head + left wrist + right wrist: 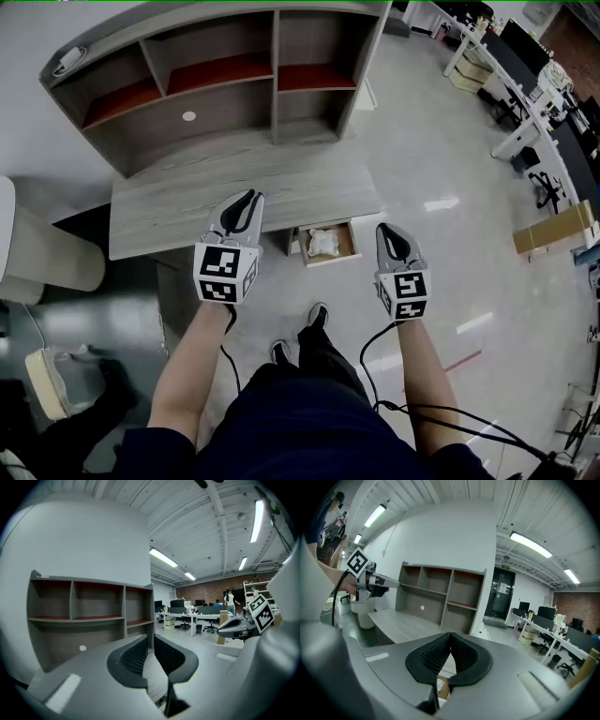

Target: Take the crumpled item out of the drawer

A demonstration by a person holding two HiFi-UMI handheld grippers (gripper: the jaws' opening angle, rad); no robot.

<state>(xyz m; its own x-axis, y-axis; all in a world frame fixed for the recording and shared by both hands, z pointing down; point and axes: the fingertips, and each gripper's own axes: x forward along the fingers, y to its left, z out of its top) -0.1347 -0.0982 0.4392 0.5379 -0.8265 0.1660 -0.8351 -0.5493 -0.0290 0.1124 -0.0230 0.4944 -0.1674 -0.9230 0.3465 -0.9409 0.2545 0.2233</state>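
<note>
A person stands facing a grey wooden desk (187,202) that carries a shelf (234,75) of open compartments at its back. Under the desk's front edge a small drawer (354,244) stands pulled out over the floor (441,159), and the crumpled item (322,242), pale and bunched, lies inside it, untouched by either tool. In the head view the drawer sits between the two tools. The left claw (248,199) is held over the desk's front edge, just left of the drawer. The right claw (388,230) hangs over bare floor, near the drawer's right side but apart from it. The left gripper view shows the left claw (150,638) with its ribbed pads (136,658) drawn close, only a thin slit left at the tips and nothing in it. Beyond them are the desk top and the shelf, with the other tool off to the right. The right gripper view shows the right claw (450,634) pressed together at the tips and gripping nothing, pointing toward the desk's corner and the shelf. The left tool is visible at the far left of that view. The person's shoes (317,314) are on the floor just short of the drawer. A cardboard box (553,230) lies well off to the right, by rows of office furniture.
</note>
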